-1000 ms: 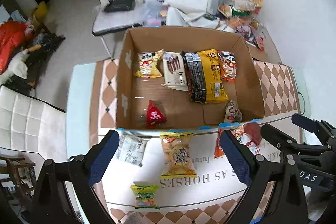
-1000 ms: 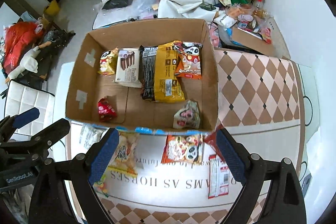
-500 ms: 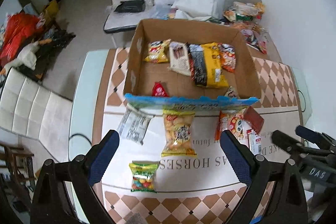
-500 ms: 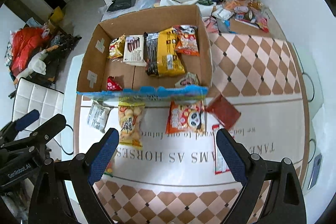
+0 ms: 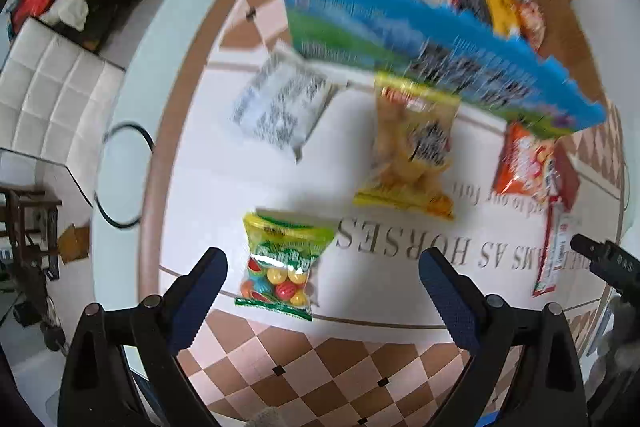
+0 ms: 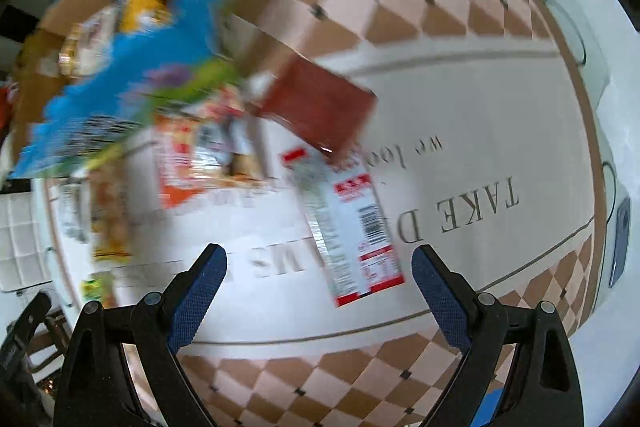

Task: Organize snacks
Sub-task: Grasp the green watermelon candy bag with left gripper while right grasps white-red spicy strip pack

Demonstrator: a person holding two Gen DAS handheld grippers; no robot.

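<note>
My left gripper point(image 5: 323, 285) is open and low over the table, just in front of a green candy bag point(image 5: 282, 261) with coloured balls. Beyond it lie a yellow chip bag point(image 5: 412, 147), a white packet point(image 5: 280, 107) and an orange panda bag point(image 5: 522, 163). The cardboard box point(image 5: 560, 15) with a blue front flap holds several snacks. My right gripper point(image 6: 319, 279) is open above a long red-and-white wrapper point(image 6: 348, 223); a dark red packet point(image 6: 320, 107) lies behind it. Both views are blurred by motion.
The table carries a white runner with printed letters point(image 5: 400, 247) and a checkered border point(image 5: 320, 367). A white chair point(image 5: 44, 99) stands left of the table. A phone point(image 6: 620, 243) lies near the table's right edge. The right gripper's tip point(image 5: 600, 263) shows at the right.
Both grippers have dropped from high above the box toward the near table. The left now hangs by the green candy bag, the right by the red-and-white wrapper. Both stay open.
</note>
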